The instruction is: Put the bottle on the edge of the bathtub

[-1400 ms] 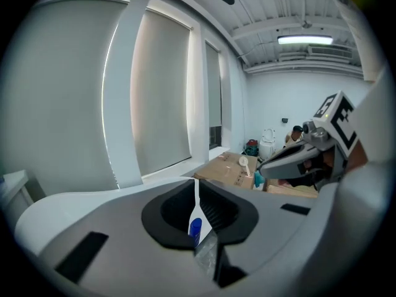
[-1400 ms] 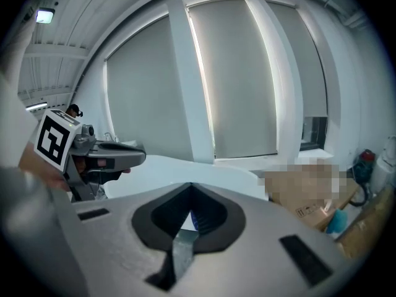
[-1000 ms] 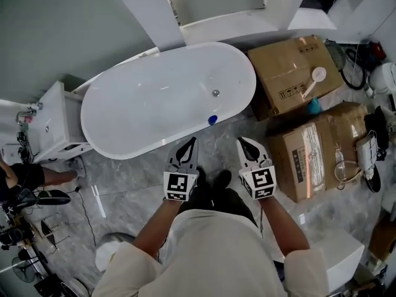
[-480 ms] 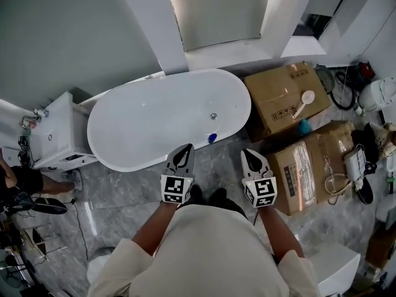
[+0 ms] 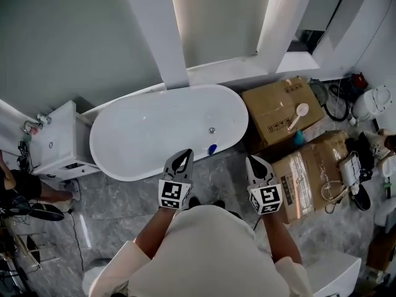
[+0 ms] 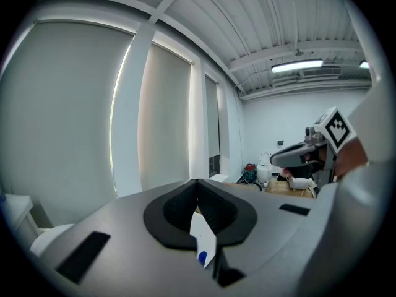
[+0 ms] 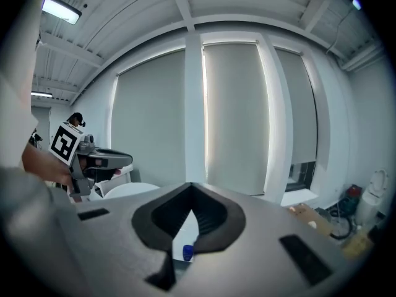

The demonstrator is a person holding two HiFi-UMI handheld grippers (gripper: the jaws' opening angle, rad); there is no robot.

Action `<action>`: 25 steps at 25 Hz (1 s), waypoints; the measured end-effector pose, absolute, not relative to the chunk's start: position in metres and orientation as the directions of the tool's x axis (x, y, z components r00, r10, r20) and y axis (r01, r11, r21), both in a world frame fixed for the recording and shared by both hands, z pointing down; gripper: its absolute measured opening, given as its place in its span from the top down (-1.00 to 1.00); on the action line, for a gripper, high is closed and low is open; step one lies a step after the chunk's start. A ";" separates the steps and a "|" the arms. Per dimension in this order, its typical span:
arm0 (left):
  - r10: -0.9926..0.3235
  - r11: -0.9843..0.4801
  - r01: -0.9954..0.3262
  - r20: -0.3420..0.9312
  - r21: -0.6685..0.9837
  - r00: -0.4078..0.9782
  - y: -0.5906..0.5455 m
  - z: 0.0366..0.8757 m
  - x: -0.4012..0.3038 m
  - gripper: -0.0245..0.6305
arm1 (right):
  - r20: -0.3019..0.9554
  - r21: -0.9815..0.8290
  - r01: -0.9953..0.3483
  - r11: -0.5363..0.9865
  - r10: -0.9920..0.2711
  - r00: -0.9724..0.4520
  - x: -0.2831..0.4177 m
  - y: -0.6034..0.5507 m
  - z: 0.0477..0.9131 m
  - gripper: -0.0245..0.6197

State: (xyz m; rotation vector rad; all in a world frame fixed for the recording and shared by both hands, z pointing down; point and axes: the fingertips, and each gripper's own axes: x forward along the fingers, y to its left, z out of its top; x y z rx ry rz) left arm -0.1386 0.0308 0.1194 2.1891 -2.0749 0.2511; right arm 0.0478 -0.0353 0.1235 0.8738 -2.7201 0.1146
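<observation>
Head view: a small blue bottle (image 5: 212,148) sits on the near rim of the bathtub (image 5: 154,132). The left gripper (image 5: 183,156) and right gripper (image 5: 253,163) are pressed together, empty. The bottle looks light and slick, best pinched mid-body.

Bright, soft daylight glows through the blinds (image 5: 216,30), glaring in strips at their edges; shadows are faint. Gripper views bulge fisheye-wise with black corners; the left gripper (image 6: 197,183) looks slightly soft up close.
</observation>
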 end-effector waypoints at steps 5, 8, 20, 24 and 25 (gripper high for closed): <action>-0.979 -0.061 -0.998 0.196 -0.032 0.053 0.039 0.115 -0.143 0.94 | 0.276 0.005 -0.599 0.801 -0.577 -0.769 0.054 -0.030 0.113 0.92; -0.980 -0.065 -0.998 0.188 -0.026 0.059 0.045 0.111 -0.143 0.94 | 0.274 -0.004 -0.606 0.796 -0.582 -0.766 0.056 -0.024 0.112 0.92; -0.979 -0.084 -0.996 0.185 -0.011 0.081 0.061 0.111 -0.144 0.94 | 0.262 -0.013 -0.610 0.793 -0.586 -0.767 0.046 -0.005 0.107 0.92; -0.979 -0.090 -0.996 0.186 -0.012 0.086 0.061 0.112 -0.144 0.94 | 0.259 -0.015 -0.611 0.791 -0.587 -0.767 0.044 -0.004 0.107 0.92; -0.979 -0.091 -0.996 0.187 -0.013 0.087 0.061 0.113 -0.143 0.94 | 0.259 -0.016 -0.611 0.791 -0.587 -0.767 0.045 -0.004 0.107 0.92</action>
